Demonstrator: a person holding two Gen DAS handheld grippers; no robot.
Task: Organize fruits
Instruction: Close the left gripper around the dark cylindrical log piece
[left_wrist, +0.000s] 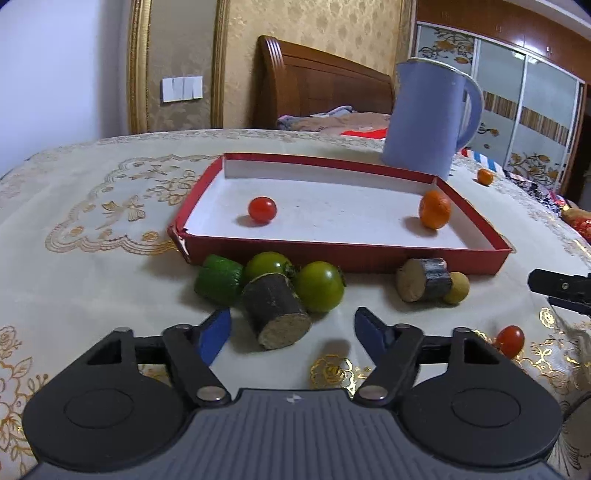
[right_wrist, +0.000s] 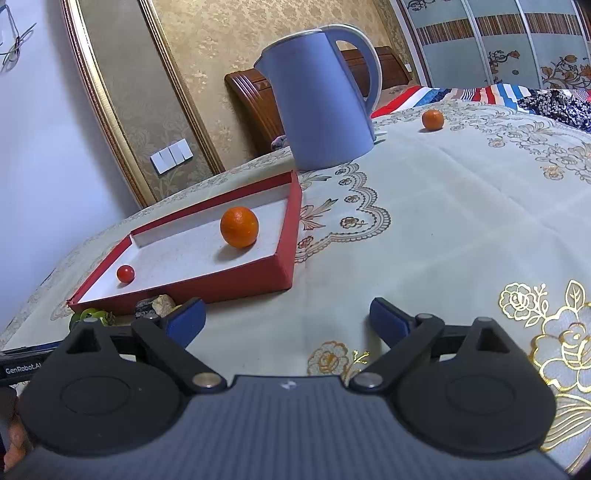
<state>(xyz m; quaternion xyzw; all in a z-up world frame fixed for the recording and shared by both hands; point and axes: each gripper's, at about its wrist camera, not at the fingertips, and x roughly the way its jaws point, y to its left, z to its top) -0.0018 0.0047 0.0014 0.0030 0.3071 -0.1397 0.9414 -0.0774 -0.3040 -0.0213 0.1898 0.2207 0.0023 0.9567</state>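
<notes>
Left gripper (left_wrist: 291, 326) is held with fingers wide apart, nothing gripped; right gripper (right_wrist: 286, 317) likewise spread and empty. Red box lid (left_wrist: 347, 254) holds a red cherry tomato (left_wrist: 262, 209) at 9 o'clock and a mandarin (left_wrist: 434, 209) at 3 o'clock. Just ahead of the left fingers, outside the lid's near wall: dark sugarcane piece (left_wrist: 275, 314), two green tomatoes (left_wrist: 319, 286), a green chunk (left_wrist: 218, 280). Cane is judged stiff, fairly heavy, rough-barked; best pinched across its round sides. Tomatoes judged smooth, soft, prone to roll; light squeeze at the equator is advised.
</notes>
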